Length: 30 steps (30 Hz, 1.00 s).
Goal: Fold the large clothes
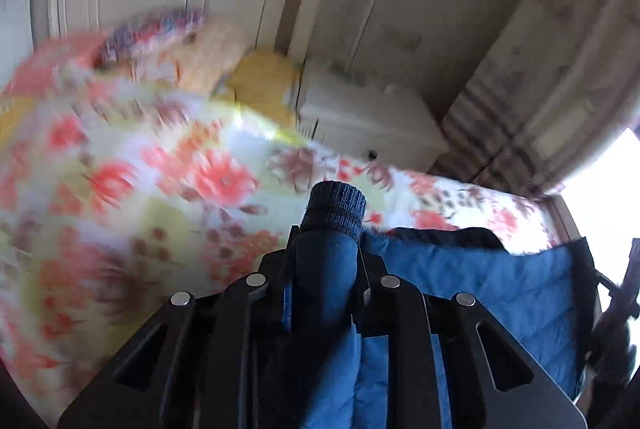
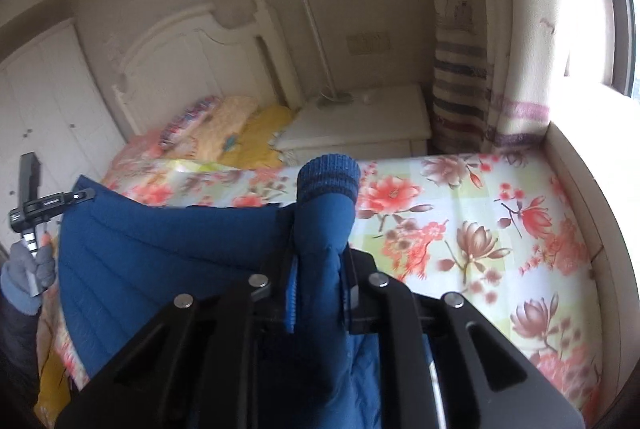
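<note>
1. Bed (image 2: 460,213) first: it is the biggest thing I see, with a flowery sheet (image 1: 160,189) over it and a white headboard (image 2: 192,61) at the far end.
2. My blue jacket (image 2: 160,253) is next. It is puffy and is held up over the bed, spread out between my two grippers.
3. My right gripper (image 2: 320,269) is clamped on one jacket sleeve (image 2: 324,229). The sleeve runs up between the jaws and its knit cuff (image 2: 329,177) sticks out past the tips.
4. My left gripper (image 1: 326,269) is clamped on the other sleeve (image 1: 326,265) the same way, with that dark cuff (image 1: 336,207) poking out in front.
5. From the right camera I see the left gripper at the jacket's far edge, held by a hand in a grey glove (image 2: 32,269).
6. Pillows (image 2: 224,133), pink, cream and yellow, lie by the headboard.
7. A white bedside table (image 2: 360,121) stands next to the bed, with a striped curtain (image 2: 460,97) beside it.
8. The left camera picture is blurry, so small things there I cannot tell.
</note>
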Motion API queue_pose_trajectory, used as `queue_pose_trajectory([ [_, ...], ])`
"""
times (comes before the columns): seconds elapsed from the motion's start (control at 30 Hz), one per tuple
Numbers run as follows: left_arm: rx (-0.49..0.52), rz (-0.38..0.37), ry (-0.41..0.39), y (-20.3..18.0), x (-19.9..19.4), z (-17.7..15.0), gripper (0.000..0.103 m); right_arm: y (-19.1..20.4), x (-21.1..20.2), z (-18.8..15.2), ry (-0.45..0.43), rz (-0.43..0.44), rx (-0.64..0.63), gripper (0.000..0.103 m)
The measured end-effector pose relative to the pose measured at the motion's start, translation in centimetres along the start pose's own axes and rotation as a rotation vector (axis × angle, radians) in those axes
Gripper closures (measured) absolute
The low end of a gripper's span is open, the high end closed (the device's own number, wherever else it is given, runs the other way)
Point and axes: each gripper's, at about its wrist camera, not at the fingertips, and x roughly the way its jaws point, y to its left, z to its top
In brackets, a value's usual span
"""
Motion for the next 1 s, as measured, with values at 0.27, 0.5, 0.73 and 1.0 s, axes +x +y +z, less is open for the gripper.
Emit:
queue_pose_trajectory([
  [0.27,0.029,0.116,0.015,1.1,5.5,-2.6,0.076,-5.0,9.3,-3.8,0.147,-0.03,0.204,0.083],
  [0.5,0.091,0.311,-0.149,-1.5,1.3,-3.0,0.004,-3.8,8.2,-3.5,0.152,-0.083,0.124,0.031],
  [0.73,0.296,0.215,-0.147,-10.9,-1.7,-3.1,0.004,5.5,2.9,-0.6,-0.027,-0.104,-0.06,0.003],
  [1.0,0.46,0.258,0.067,-15.6,8.4,-4.9,0.004,12.7,11.0,-1.2,0.18,-0.096,-0.15,0.036],
])
